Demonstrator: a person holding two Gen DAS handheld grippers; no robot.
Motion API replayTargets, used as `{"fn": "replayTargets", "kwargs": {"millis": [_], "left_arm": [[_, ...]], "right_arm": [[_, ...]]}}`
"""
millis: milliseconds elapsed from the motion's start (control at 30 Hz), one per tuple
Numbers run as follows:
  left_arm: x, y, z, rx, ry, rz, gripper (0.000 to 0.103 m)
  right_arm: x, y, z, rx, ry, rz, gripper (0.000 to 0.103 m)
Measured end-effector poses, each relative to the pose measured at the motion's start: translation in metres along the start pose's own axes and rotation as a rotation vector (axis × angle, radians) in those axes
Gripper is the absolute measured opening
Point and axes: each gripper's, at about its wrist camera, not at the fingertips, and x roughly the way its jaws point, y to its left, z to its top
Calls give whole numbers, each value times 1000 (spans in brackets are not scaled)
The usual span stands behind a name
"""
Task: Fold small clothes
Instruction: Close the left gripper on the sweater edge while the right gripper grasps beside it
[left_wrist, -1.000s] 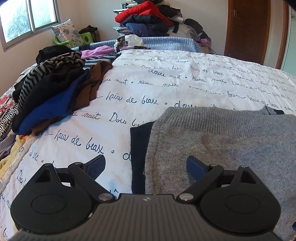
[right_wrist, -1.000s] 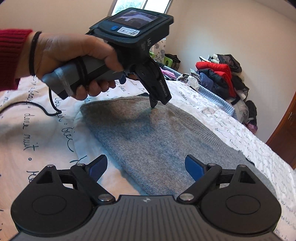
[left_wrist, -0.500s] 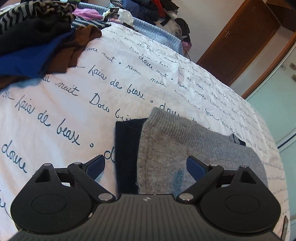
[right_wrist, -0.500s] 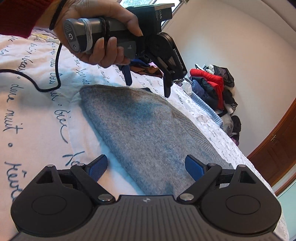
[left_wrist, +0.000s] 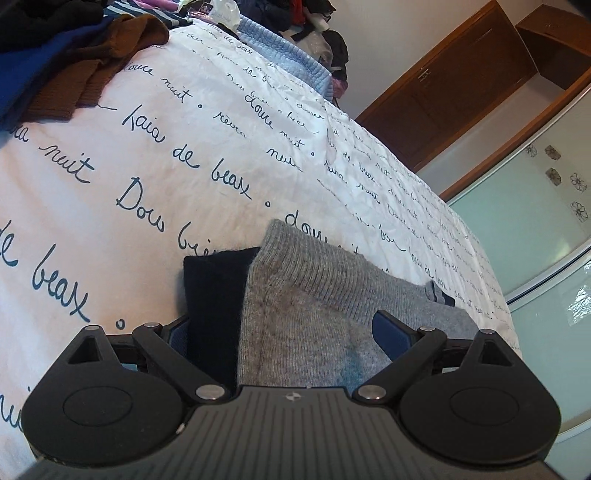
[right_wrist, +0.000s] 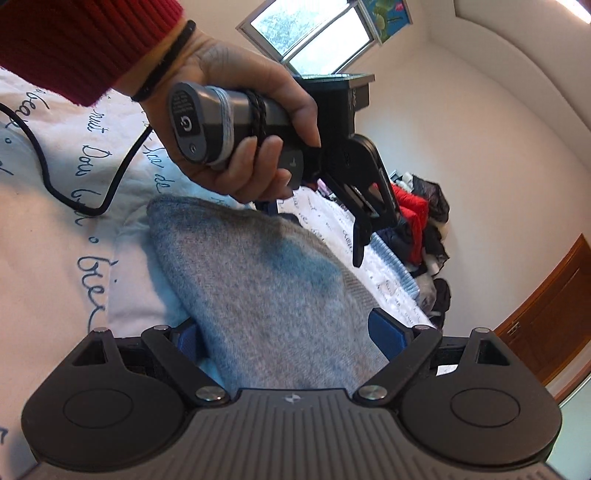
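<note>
A grey knit garment (left_wrist: 332, 295) lies folded on the white bedspread (left_wrist: 166, 155) printed with script, and a dark navy piece (left_wrist: 214, 291) sticks out along its left edge. My left gripper (left_wrist: 284, 332) is open and low over the garment's near corner. Its left pad is partly hidden behind the navy edge, and its right pad rests over the grey knit. In the right wrist view, my right gripper (right_wrist: 288, 336) is open with the grey garment's (right_wrist: 258, 280) near end between its pads. A hand (right_wrist: 240, 122) in a red sleeve holds the left gripper above the far edge.
A heap of dark, blue and brown clothes (left_wrist: 92, 62) lies on the bed at the upper left, with a light blue knit blanket (left_wrist: 288, 59) beyond it. Another clothes pile (right_wrist: 417, 218) rises at the far end. A black cable (right_wrist: 74, 192) trails over the spread. A wooden door (left_wrist: 461, 92) and a glass panel (left_wrist: 535, 240) stand to the right.
Both grippers have rolled and sunk closer to the grey garment, whose edge now sits between each pair of pads. The left pad has slipped behind the navy edge. Both jaws stayed wide.
</note>
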Motion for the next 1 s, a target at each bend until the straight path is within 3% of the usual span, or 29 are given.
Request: {"fn": "replayTargets", "kwargs": {"millis": [67,133,367,433,500,533,567,600,700,800,1000], "left_arm": [[2,-1,0,4,-19,5,92],[4,-4,-1,20,-29,30,86],[8,-2,1,10,-48,54,68],[10,-1,3,-2,-53,77,59],[12,-1,4,4,-52,105,38],[13,-2,4,10,-48,124,33],[13,-2,3,12,-47,132,18],[12,-1,2,9,-43,132,13],[9,-7,-1,31,-63,160,11],[5,-17,-3,65,-79,202,10],[-8,-39,-3,133,-108,250,10]], "right_arm": [[3,0,1,-6,-6,9,84],[5,-1,1,-8,-6,38,71],[2,11,1,-28,-13,102,42],[0,13,1,-33,-13,126,32],[0,14,0,-28,-12,147,27],[0,14,1,-27,-12,153,24],[-4,14,2,-28,-13,158,23],[-5,15,1,-31,-15,163,19],[-11,20,-1,-61,-31,169,10],[-14,20,-1,-72,-46,184,8],[-21,-10,-2,77,-76,247,7]]}}
